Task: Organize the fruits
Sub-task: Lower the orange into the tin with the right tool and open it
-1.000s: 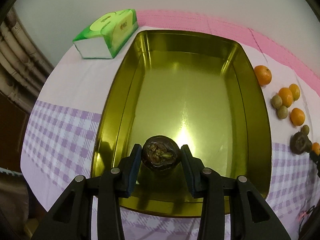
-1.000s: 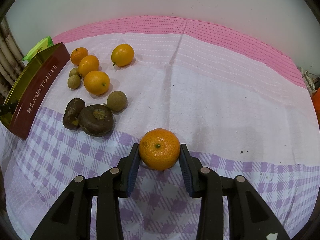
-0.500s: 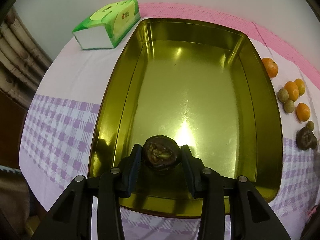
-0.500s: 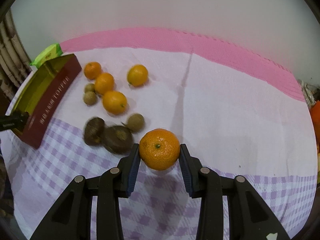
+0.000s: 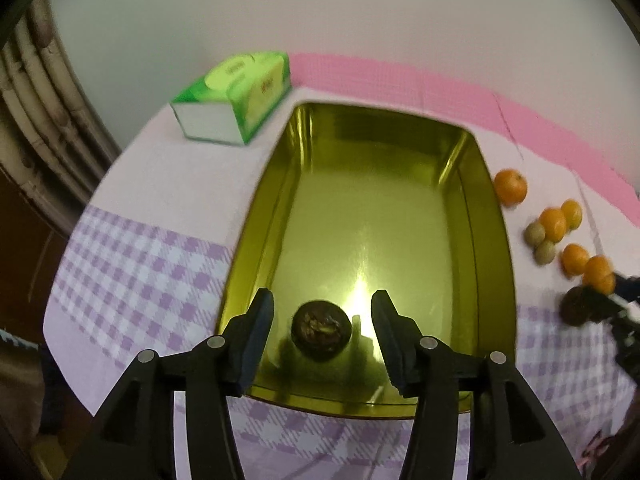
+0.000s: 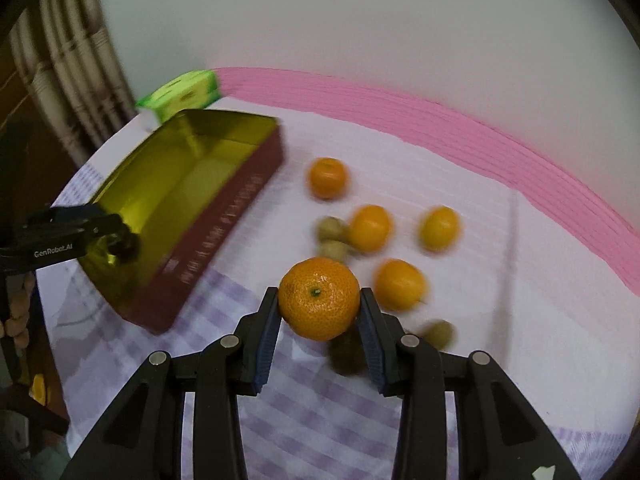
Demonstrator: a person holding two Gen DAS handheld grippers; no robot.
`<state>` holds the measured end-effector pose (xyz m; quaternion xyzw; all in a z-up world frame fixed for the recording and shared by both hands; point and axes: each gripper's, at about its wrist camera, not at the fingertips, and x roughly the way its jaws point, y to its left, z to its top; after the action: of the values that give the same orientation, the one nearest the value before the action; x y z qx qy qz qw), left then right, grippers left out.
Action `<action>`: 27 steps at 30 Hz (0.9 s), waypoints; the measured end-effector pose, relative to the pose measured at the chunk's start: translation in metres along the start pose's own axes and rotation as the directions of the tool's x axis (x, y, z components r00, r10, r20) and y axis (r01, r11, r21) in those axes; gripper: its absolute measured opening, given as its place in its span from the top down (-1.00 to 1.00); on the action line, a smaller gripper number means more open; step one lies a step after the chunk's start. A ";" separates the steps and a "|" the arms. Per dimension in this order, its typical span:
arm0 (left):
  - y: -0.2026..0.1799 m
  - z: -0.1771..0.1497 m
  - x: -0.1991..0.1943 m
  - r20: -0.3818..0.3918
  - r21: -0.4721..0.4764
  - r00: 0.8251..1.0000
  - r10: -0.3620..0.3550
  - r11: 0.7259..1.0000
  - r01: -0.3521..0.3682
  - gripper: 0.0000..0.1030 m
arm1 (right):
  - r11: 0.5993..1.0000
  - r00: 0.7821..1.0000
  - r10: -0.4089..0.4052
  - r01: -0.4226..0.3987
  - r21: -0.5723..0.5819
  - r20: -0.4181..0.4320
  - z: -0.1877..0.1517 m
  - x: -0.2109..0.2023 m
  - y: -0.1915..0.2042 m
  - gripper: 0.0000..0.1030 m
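Observation:
My left gripper (image 5: 322, 326) is open over the near end of the gold tin (image 5: 496, 280). A dark brown fruit (image 5: 320, 328) lies on the tin floor between the fingers, touching neither. My right gripper (image 6: 319, 306) is shut on an orange (image 6: 319, 298) and holds it above the cloth. Several oranges (image 6: 370, 227) and small brown-green fruits (image 6: 331, 229) lie on the cloth beyond it, right of the tin (image 6: 224, 220). The left gripper (image 6: 116, 236) shows at the tin's near end in the right wrist view.
A green tissue pack (image 5: 236, 96) sits at the tin's far left corner. The table edge (image 5: 68, 344) runs close on the left, with a curtain (image 5: 36, 128) beyond. A dark fruit (image 6: 346, 350) lies under the right gripper. A pink band (image 6: 480, 136) borders the cloth's far side.
My left gripper opened and let the dark fruit go onto the tin floor. My right gripper lifted the orange and swung left toward the tin.

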<state>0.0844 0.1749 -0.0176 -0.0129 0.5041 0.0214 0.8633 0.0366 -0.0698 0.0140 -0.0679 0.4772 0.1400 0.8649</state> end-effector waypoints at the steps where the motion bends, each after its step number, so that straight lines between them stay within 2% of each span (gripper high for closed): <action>1: 0.003 0.000 -0.004 0.013 -0.006 1.000 0.003 1.000 -0.003 -0.04 | 1.000 1.000 0.012 -0.012 -0.010 0.000 0.004 0.003 0.006 0.30; 6: 0.014 0.000 -0.015 0.049 -0.047 0.996 0.069 0.997 -0.067 -0.08 | 0.994 0.998 0.070 -0.070 -0.090 0.002 0.024 0.016 0.045 0.30; 10: 0.033 -0.002 -0.014 0.025 -0.123 0.993 0.118 0.986 -0.114 -0.12 | 0.985 0.995 0.100 -0.099 -0.142 -0.001 0.042 0.028 0.073 0.30; 16: 0.056 -0.013 -0.009 -0.018 -0.212 0.992 0.123 0.969 -0.124 -0.13 | 0.968 0.994 0.103 -0.105 -0.229 -0.019 0.060 0.048 0.106 0.30; 21: 0.061 -0.015 -0.011 -0.020 -0.240 0.991 0.131 0.962 -0.132 -0.16 | 0.953 0.993 0.097 -0.111 -0.283 -0.063 0.063 0.065 0.123 0.30; 27: 0.062 -0.016 -0.008 -0.031 -0.236 0.992 0.123 0.963 -0.127 -0.18 | 0.950 0.991 0.085 -0.112 -0.291 -0.104 0.061 0.082 0.127 0.30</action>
<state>0.0633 0.2361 -0.0183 -0.0843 0.5048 0.1359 0.8483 0.0888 0.0807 -0.0205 -0.1793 0.4922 0.2496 0.8144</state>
